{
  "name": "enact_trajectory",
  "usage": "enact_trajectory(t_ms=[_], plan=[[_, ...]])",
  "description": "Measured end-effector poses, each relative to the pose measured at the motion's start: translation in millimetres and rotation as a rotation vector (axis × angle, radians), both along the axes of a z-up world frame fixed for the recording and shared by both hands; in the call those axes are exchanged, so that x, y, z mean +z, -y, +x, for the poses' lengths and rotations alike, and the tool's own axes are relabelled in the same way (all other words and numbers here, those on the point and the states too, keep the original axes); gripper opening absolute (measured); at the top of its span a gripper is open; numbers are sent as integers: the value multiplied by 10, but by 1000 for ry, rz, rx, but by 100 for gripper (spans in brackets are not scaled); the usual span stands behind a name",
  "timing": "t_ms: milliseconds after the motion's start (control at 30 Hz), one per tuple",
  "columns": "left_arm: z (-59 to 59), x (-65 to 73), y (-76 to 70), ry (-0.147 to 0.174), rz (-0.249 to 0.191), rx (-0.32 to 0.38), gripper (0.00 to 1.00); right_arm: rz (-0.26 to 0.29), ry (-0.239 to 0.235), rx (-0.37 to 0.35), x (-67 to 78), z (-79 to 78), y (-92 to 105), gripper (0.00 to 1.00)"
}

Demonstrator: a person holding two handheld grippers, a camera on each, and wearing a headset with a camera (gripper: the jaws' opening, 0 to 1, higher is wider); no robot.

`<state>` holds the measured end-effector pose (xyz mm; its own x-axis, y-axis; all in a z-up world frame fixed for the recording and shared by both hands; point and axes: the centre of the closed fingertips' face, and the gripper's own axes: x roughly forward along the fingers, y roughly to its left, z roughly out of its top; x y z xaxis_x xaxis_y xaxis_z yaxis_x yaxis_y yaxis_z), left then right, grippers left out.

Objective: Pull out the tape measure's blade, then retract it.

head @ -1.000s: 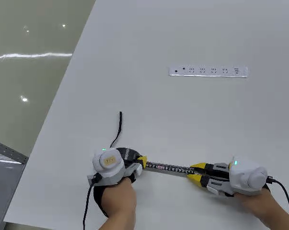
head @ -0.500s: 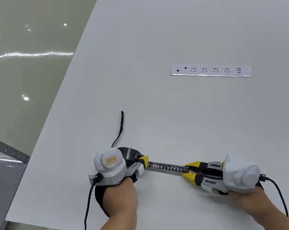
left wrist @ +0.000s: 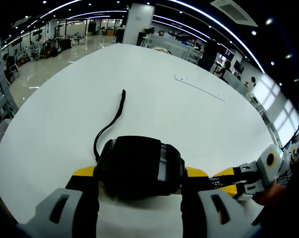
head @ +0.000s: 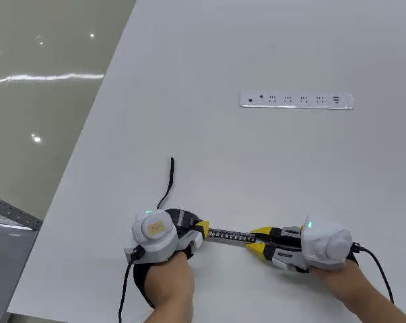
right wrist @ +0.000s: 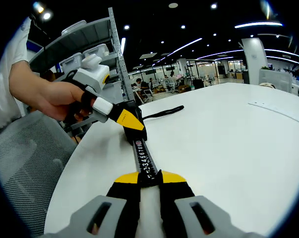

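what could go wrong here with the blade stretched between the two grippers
The right gripper pinches the blade with just the yellow tips of its fingers; a slip could let the blade whip back into the tape measure case. The left gripper clamps that rounded case, so a sideways pull might twist it loose.

White table, glossy greenish floor along its left edge. Open-plan hall with ceiling light strips. Metal shelf rack stands beside the table.
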<state>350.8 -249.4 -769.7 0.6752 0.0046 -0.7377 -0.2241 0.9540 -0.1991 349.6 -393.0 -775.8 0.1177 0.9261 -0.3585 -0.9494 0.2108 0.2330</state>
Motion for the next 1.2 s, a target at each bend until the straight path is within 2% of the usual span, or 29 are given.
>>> enact_trajectory(t_ms=[1200], plan=[[-1,-5,-7,0,-21,2,65,11,-4,54,-36,-10,-561,13]])
